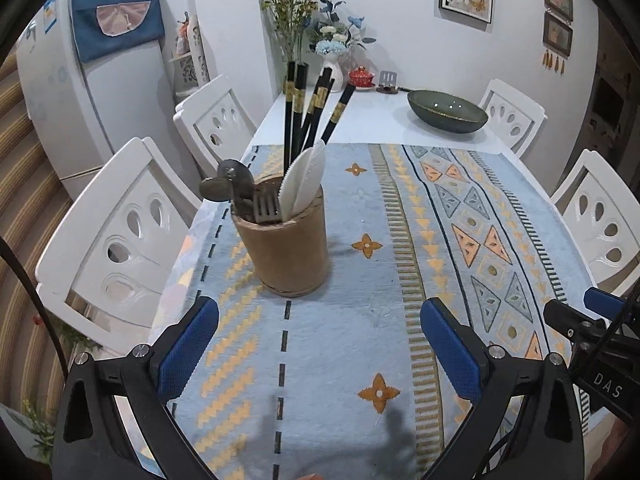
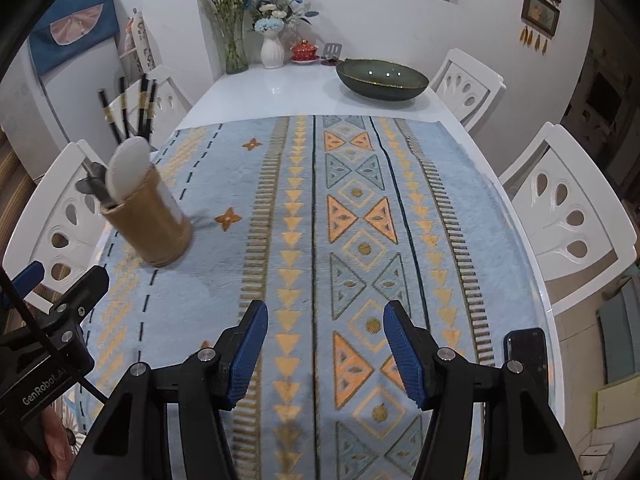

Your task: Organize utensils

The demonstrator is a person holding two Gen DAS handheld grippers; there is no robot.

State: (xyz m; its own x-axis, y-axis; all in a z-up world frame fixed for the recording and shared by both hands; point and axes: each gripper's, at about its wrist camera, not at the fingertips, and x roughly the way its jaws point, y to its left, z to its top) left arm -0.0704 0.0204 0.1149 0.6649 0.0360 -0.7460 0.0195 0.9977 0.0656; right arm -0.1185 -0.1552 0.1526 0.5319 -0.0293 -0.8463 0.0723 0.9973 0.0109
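Note:
A tan wooden utensil holder (image 1: 290, 254) stands upright on the patterned blue cloth (image 1: 360, 320), towards the table's left side. Black chopsticks (image 1: 298, 108), white plastic spoons (image 1: 304, 182), a metal fork (image 1: 266, 206) and metal spoons (image 1: 226, 182) stick out of it. My left gripper (image 1: 320, 340) hangs open in front of the holder, nothing between its blue pads. In the right wrist view the holder (image 2: 152, 224) is far left, and my right gripper (image 2: 326, 346) is open over the cloth's middle, empty. Each gripper shows at the edge of the other's view.
A dark green bowl (image 2: 382, 78) sits on the bare white tabletop (image 2: 280, 88) at the far end, near flower vases (image 2: 273, 52) and a red lidded cup (image 2: 304, 51). White chairs (image 2: 568, 220) line both sides. A black phone (image 2: 526, 350) lies at the table's right edge.

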